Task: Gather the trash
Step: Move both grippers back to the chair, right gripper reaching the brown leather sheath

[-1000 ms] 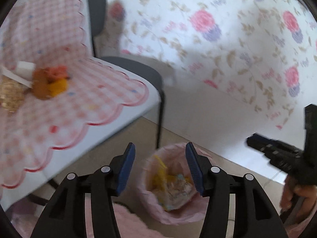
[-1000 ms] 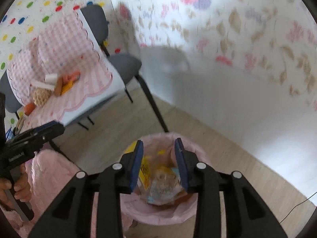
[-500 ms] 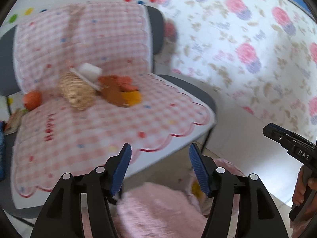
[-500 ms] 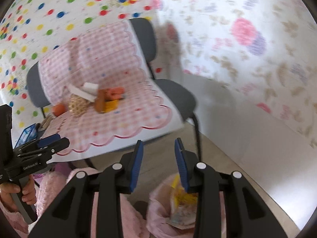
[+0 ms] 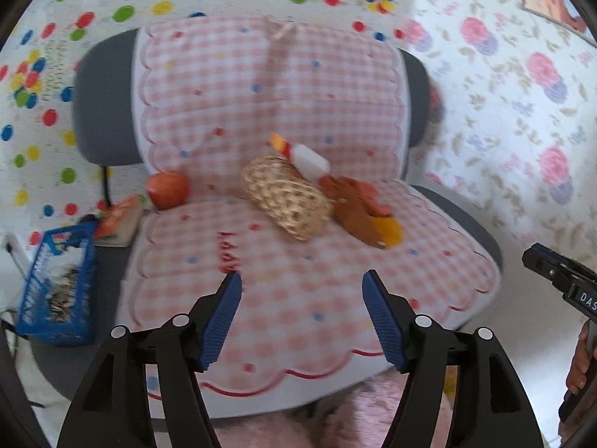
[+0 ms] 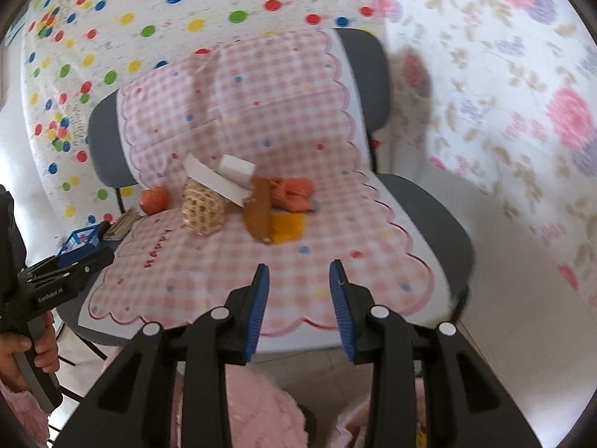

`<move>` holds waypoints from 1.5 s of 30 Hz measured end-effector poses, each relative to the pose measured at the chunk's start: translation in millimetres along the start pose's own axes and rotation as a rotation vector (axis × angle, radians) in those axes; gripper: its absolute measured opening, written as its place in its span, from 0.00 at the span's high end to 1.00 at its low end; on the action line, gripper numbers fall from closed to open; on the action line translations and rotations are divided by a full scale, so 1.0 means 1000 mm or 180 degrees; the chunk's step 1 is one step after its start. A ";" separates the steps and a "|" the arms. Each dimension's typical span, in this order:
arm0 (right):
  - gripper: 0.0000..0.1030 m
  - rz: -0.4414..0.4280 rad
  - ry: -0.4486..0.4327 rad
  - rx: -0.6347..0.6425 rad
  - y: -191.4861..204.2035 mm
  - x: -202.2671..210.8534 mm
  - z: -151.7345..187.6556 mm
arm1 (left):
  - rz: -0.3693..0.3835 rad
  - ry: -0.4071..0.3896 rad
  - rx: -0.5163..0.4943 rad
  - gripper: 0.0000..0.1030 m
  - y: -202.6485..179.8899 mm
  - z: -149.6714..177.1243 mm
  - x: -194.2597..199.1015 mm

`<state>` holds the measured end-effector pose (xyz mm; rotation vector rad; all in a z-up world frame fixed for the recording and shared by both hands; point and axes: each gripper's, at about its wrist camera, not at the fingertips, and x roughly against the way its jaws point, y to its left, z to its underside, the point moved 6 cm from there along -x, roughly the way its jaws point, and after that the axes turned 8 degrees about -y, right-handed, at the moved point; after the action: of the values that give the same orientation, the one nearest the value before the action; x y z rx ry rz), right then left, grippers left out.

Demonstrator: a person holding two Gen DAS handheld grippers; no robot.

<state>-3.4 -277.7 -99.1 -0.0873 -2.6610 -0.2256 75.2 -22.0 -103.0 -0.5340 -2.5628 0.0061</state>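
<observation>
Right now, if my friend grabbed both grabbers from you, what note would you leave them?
Left gripper: jaws have just been opening, wide, nothing between them.
Right gripper: jaws have just opened a little more, narrower gap, also empty.
Both hang in front of the chair cushion, touching nothing.
On the cushion, bunched together: woven straw roll, white box leaning on it, brown wrapper, yellow piece, orange-red scraps. Round orange thing sits apart by the backrest.
Done: cannot tell from here; the bin is out of view.
Left: pick up the cushion pile.
</observation>
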 end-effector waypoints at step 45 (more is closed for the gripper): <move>0.44 -0.0082 0.0414 0.0298 0.006 -0.205 -0.051 | -0.0771 0.0197 0.0227 0.24 0.103 -0.033 -0.105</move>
<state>202.1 -285.8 -147.4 -0.0081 -2.5399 -0.1107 212.6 30.9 -136.5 -0.1917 -2.5391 -0.0041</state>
